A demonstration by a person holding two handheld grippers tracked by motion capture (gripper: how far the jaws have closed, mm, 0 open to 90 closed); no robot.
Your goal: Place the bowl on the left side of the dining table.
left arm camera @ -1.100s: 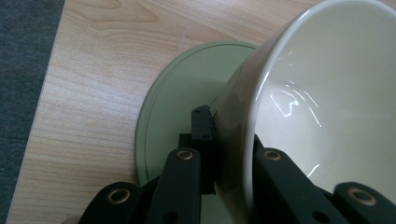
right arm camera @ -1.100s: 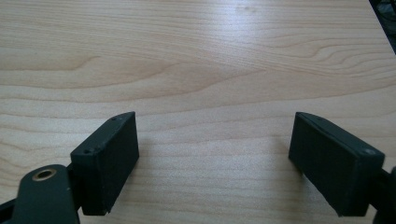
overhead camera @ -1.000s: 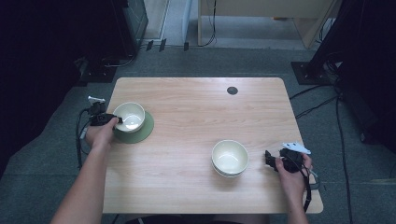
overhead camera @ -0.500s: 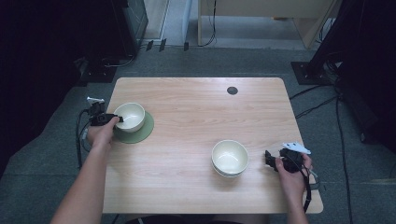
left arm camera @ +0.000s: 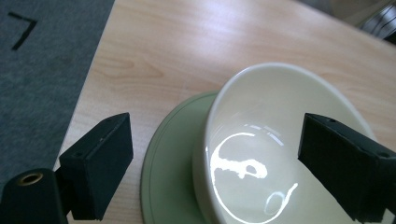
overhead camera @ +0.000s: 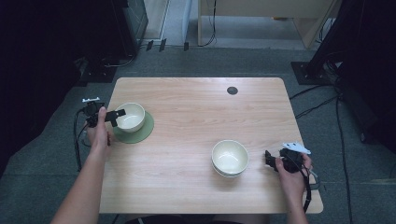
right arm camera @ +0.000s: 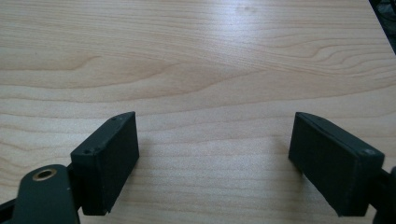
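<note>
The table (overhead camera: 196,140) carries two pale bowls. One bowl (overhead camera: 130,116) sits on a green saucer (overhead camera: 141,134) near the left edge, the second bowl (overhead camera: 229,157) toward the front right. The left gripper (overhead camera: 116,115) has just been opening: its jaws now stand wide astride the near rim of the saucer bowl (left arm camera: 280,149), one outside, one over the hollow, pressing on nothing. That bowl lies straight ahead of it, so the left hand is far the nearer. The right gripper (overhead camera: 269,159) rests by the right edge, beside the second bowl, its jaws spread over bare wood.
</note>
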